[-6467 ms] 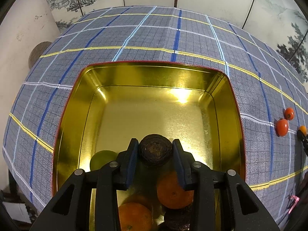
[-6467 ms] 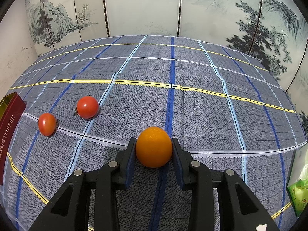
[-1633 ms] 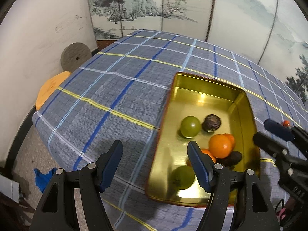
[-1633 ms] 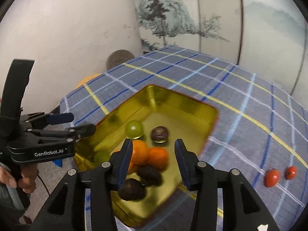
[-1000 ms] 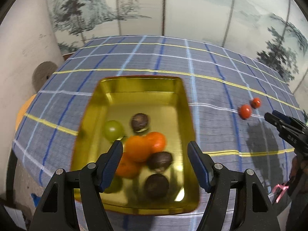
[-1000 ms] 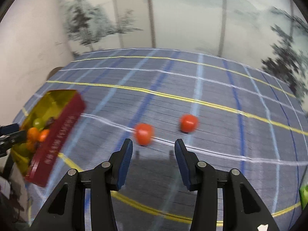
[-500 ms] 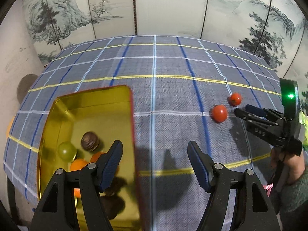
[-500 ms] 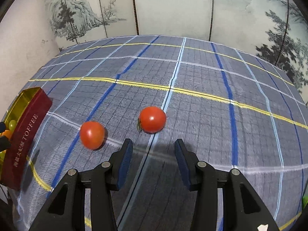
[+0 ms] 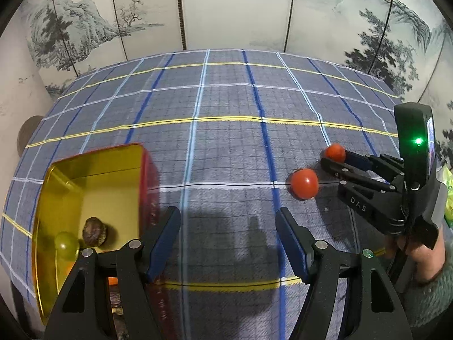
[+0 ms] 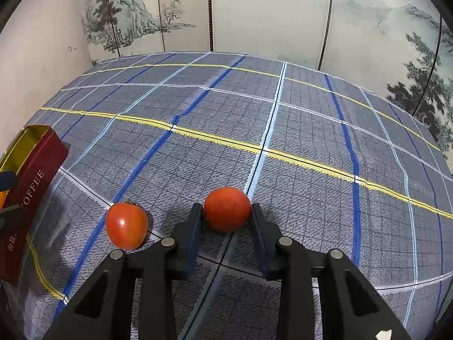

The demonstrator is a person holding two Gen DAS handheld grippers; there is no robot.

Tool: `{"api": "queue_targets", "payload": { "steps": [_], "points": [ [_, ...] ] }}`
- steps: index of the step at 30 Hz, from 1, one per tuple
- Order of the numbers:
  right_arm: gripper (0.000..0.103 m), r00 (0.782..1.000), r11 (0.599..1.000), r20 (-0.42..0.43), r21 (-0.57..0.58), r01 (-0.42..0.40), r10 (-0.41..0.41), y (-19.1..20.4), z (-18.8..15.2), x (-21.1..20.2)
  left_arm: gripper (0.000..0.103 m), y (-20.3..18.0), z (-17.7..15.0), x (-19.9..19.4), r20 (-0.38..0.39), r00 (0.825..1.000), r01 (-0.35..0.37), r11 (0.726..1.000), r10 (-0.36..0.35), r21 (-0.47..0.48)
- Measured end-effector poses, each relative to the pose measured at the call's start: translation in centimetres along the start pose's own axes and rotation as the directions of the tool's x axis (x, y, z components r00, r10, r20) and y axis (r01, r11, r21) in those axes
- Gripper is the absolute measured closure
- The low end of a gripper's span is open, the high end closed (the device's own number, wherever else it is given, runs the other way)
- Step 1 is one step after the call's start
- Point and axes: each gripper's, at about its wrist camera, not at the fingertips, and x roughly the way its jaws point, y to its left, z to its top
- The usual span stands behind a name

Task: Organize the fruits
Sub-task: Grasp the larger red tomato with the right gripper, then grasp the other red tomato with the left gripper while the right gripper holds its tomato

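Observation:
Two red tomatoes lie on the plaid tablecloth. My right gripper [image 10: 226, 212] has its fingers on both sides of the far tomato [image 10: 227, 208], which rests on the cloth; the fingers look to touch it. It also shows in the left wrist view [image 9: 334, 153]. The near tomato [image 10: 126, 225] lies just left of that gripper, also seen in the left wrist view [image 9: 304, 183]. My left gripper [image 9: 228, 243] is open and empty above the cloth, right of the gold tin [image 9: 113, 175]. The tin holds a green fruit [image 9: 66, 246], a dark brown fruit [image 9: 94, 235] and part of an orange [image 9: 113, 280].
The tin's red side reads TOFFEE in the right wrist view [image 10: 31, 192]. A painted folding screen [image 9: 232, 8] stands behind the table. A green packet [image 9: 447, 195] lies at the table's right edge. The table edge drops off at the left by a white wall.
My right gripper moved forward and closed its fingers around the far tomato. My left gripper swung right, away from the tin, and stays open.

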Motion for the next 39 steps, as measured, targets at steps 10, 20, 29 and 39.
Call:
{"api": "queue_targets", "payload": {
  "steps": [10,20,29,39],
  "points": [
    [0.073,1.000,0.999,0.003,0.034,0.011,-0.011,-1.0,-1.6,-1.4,0.033,-1.5,-0.4,1.9,-0.029,0.999,0.029,1.000,-0.029,-0.007],
    [0.073,0.997,0.991,-0.002,0.115,0.071,-0.072,-4.2,-4.3,-3.6,0.033,-3.8,-0.1,2.9,-0.027,0.998,0.064,0.998,-0.064,0.004],
    [0.073,0.996,0.979,0.002,0.186,0.083,-0.085,-7.0,-5.3,-4.4,0.033,-6.1,1.1,4.4,-0.054,0.995,0.088,0.996,-0.087,0.010],
    [0.071,0.998,0.978,0.007,0.197,0.063,-0.066,-7.2,-5.3,-4.4,0.047,-7.4,2.6,6.7,-0.067,0.994,0.083,0.996,-0.082,0.017]
  ]
}}
